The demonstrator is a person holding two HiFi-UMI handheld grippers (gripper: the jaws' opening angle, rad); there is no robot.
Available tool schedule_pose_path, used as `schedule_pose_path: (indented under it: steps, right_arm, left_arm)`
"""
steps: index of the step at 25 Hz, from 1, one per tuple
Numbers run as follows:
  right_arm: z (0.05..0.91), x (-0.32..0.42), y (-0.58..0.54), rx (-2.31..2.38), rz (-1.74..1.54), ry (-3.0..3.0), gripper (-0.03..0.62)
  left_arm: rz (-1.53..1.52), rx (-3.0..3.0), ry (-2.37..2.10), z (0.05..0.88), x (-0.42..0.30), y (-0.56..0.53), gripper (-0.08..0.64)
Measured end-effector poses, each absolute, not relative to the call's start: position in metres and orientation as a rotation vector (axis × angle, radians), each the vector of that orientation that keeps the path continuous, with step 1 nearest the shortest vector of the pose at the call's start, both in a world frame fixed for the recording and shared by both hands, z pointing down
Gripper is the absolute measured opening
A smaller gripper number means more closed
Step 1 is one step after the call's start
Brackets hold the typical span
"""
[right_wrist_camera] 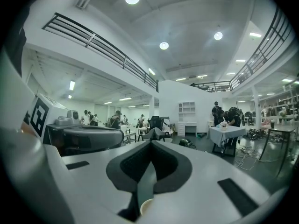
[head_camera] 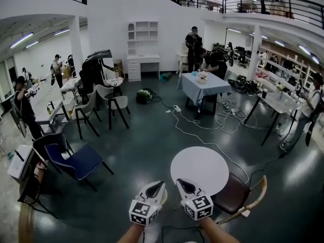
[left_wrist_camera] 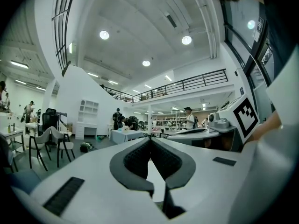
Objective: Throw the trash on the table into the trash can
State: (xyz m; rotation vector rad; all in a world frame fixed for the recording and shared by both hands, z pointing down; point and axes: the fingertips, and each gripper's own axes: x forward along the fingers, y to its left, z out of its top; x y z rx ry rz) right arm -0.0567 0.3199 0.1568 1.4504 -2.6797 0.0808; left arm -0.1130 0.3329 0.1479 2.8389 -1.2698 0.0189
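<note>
Both grippers are held low at the bottom of the head view, side by side in front of a round white table (head_camera: 199, 168) whose top looks bare. My left gripper (head_camera: 161, 185) is shut, its dark pads (left_wrist_camera: 140, 160) meeting with nothing between them. My right gripper (head_camera: 178, 181) is shut too, pads (right_wrist_camera: 161, 164) closed on nothing. Both point out level across the hall. Through the gap under the right jaws shows a pale round rim (right_wrist_camera: 146, 206), perhaps a cup; I cannot tell what it is. No trash can is clearly visible.
A brown chair (head_camera: 234, 194) stands right of the round table and a blue chair (head_camera: 77, 161) at the left. White cables (head_camera: 202, 130) trail across the dark floor. Farther off stand a cloth-covered table (head_camera: 202, 84), grey chairs (head_camera: 111, 101) and several people.
</note>
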Motion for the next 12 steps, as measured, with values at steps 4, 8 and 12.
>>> schedule_pose_path:
  steps: [4,8,12]
  right_arm:
    - [0.154,-0.053,0.32,1.454,0.075,-2.682,0.018]
    - [0.152,-0.05,0.319,1.462,0.078,-2.687,0.018]
    - [0.155,-0.05,0.319,1.451,0.075,-2.684,0.018]
  left_arm:
    - [0.018,2.843,-1.259,0.146,-0.107,0.335,0.015]
    - [0.021,2.846,-1.268,0.15,-0.108,0.333,0.015]
    - [0.031,2.842,-1.277,0.157,-0.109,0.332,0.015]
